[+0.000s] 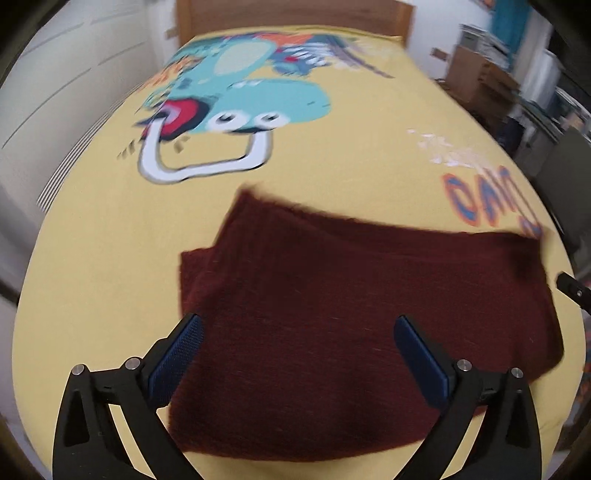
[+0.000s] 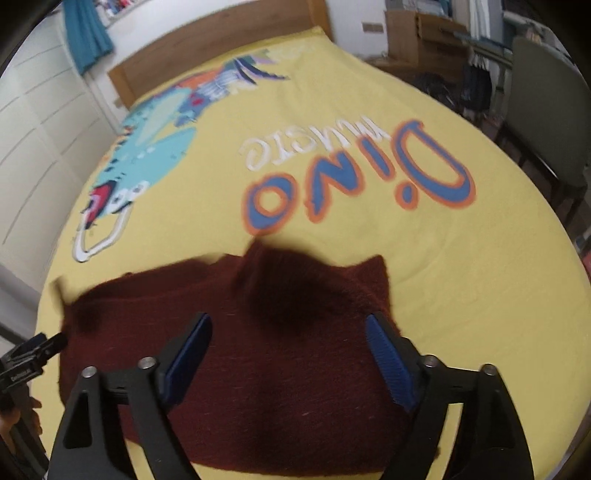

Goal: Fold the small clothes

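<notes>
A dark maroon knit garment (image 1: 332,295) lies folded on the yellow bed sheet (image 1: 110,277). In the left wrist view my left gripper (image 1: 299,325) hangs over its near left part, blue pads wide apart and nothing between them. From the right wrist view the same garment (image 2: 277,332) spreads under my right gripper (image 2: 290,321), which is open too, its fingers clear of the cloth. A rumpled hump of fabric rises at the garment's far edge. The tip of the right gripper (image 1: 570,286) pokes in at the right border of the left wrist view; the left gripper (image 2: 33,354) shows at the lower left of the right wrist view.
The sheet carries a teal dinosaur print (image 1: 236,92) and the word "Dino" (image 2: 354,184). A wooden headboard (image 1: 291,14) stands at the far end. Cardboard boxes (image 2: 413,29), a chair (image 2: 546,122) and clutter sit to the right of the bed; white cupboard doors (image 2: 40,140) to the left.
</notes>
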The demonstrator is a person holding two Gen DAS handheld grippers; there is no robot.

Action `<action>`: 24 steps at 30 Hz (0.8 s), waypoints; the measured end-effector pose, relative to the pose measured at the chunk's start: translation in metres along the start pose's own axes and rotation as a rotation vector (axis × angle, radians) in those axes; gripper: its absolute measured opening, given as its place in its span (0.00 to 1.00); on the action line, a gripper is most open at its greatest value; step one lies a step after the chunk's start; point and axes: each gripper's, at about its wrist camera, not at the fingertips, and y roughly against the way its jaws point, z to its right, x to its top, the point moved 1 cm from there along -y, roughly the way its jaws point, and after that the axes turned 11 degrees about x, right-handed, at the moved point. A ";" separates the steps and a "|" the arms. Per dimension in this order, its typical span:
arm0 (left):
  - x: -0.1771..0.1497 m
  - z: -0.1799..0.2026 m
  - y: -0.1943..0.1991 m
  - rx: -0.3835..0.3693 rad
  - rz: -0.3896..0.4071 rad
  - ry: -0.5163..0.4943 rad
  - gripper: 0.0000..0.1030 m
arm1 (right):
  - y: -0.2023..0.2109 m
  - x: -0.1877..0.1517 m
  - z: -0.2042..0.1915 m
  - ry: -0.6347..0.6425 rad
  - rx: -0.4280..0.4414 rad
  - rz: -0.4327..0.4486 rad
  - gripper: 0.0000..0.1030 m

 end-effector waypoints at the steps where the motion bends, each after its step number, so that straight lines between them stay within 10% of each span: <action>1: -0.004 0.006 0.004 -0.014 0.019 -0.012 0.99 | 0.003 -0.005 -0.007 0.010 0.006 0.010 0.99; 11: -0.064 0.042 -0.026 -0.052 -0.036 -0.016 0.99 | -0.040 -0.092 -0.065 0.171 -0.051 -0.047 1.00; 24: -0.089 -0.003 -0.047 0.012 -0.047 -0.007 0.99 | -0.042 -0.109 -0.007 0.117 -0.169 -0.027 1.00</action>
